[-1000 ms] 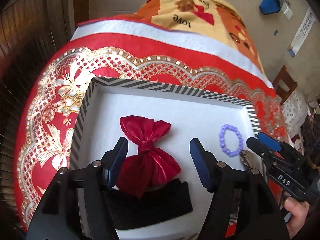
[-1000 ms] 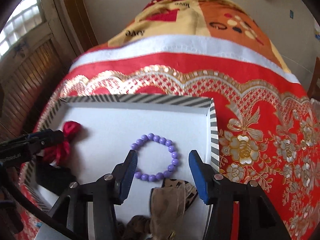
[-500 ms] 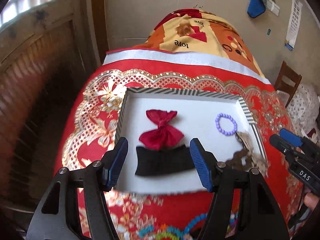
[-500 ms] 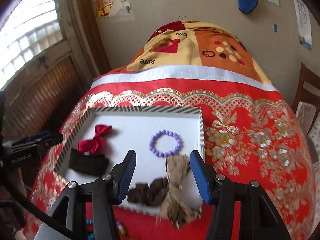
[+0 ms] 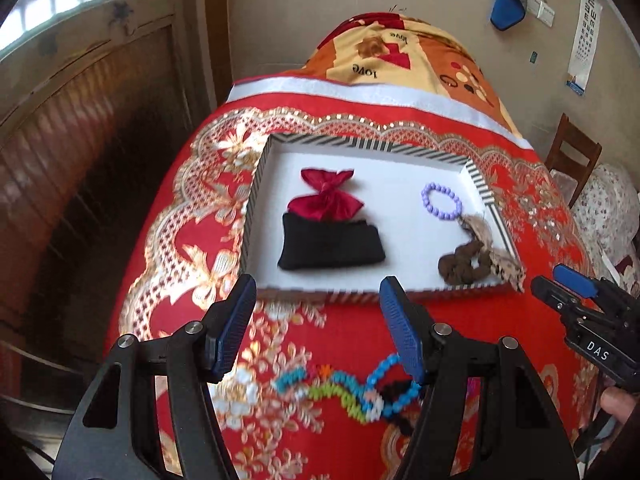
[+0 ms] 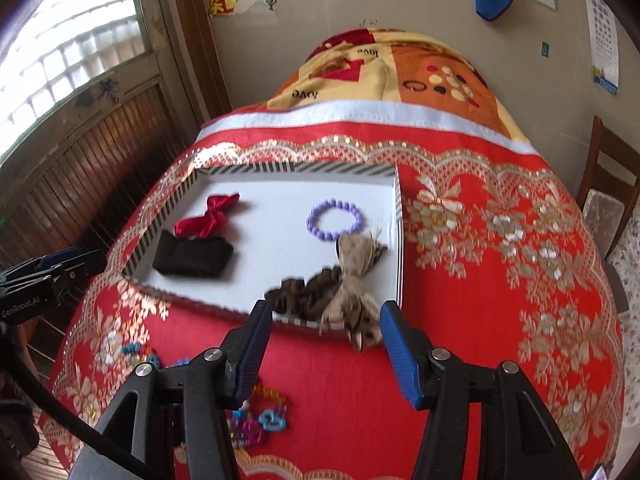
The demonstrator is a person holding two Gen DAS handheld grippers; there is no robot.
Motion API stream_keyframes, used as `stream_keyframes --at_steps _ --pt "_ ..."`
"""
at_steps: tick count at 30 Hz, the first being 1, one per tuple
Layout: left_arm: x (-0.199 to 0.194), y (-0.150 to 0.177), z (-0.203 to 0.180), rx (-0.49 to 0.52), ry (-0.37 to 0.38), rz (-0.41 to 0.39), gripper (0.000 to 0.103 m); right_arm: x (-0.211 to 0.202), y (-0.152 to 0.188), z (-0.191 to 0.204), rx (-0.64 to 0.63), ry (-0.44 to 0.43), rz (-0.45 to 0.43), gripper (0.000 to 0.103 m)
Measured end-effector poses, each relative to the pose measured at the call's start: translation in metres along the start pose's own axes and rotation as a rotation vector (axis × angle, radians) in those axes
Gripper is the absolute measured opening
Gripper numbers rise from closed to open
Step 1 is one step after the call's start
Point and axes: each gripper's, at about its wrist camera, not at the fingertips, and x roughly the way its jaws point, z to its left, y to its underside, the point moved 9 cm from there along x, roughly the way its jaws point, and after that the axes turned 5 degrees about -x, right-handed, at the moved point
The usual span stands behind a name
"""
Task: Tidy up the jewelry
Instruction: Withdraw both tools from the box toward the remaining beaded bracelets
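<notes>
A white tray with a striped rim point(image 5: 362, 145) point(image 6: 280, 167) lies on the red cloth. In it are a red bow point(image 5: 326, 197) point(image 6: 208, 218), a black band point(image 5: 330, 245) point(image 6: 192, 257), a purple bead bracelet point(image 5: 441, 201) point(image 6: 335, 220) and a brown scrunchie with a tan bow point(image 5: 466, 266) point(image 6: 352, 288). A multicoloured bead chain point(image 5: 352, 390) point(image 6: 256, 420) lies on the cloth in front of the tray. My left gripper point(image 5: 318, 328) is open and empty above the chain. My right gripper point(image 6: 322, 354) is open and empty near the tray's front edge.
The red cloth point(image 6: 500, 280) covers the table, with an orange patterned blanket point(image 5: 400, 60) behind it. A wooden chair point(image 5: 574, 156) stands at the right. A wooden wall and window point(image 6: 80, 80) are at the left.
Both grippers have pulled back and up from the tray, staying open. The front edge of the tray and the bead chain on the cloth have come into view.
</notes>
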Motion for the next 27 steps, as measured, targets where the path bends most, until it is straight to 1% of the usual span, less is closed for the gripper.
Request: stream_keyframes --at_steps 6,15,27 --pt "-0.006 0.022 0.003 -0.014 -0.008 0.023 0.064 -0.004 0.019 0.004 0.001 -0.013 0.033 0.054" --pt "-0.014 0.049 -0.002 -0.018 -0.011 0.044 0.064 -0.015 0.039 0.003 -0.008 -0.018 0.047 0.054" --pt "-0.021 0.073 -0.004 -0.045 -0.009 0.063 0.064 -0.022 0.061 -0.002 -0.022 -0.016 0.073 0.054"
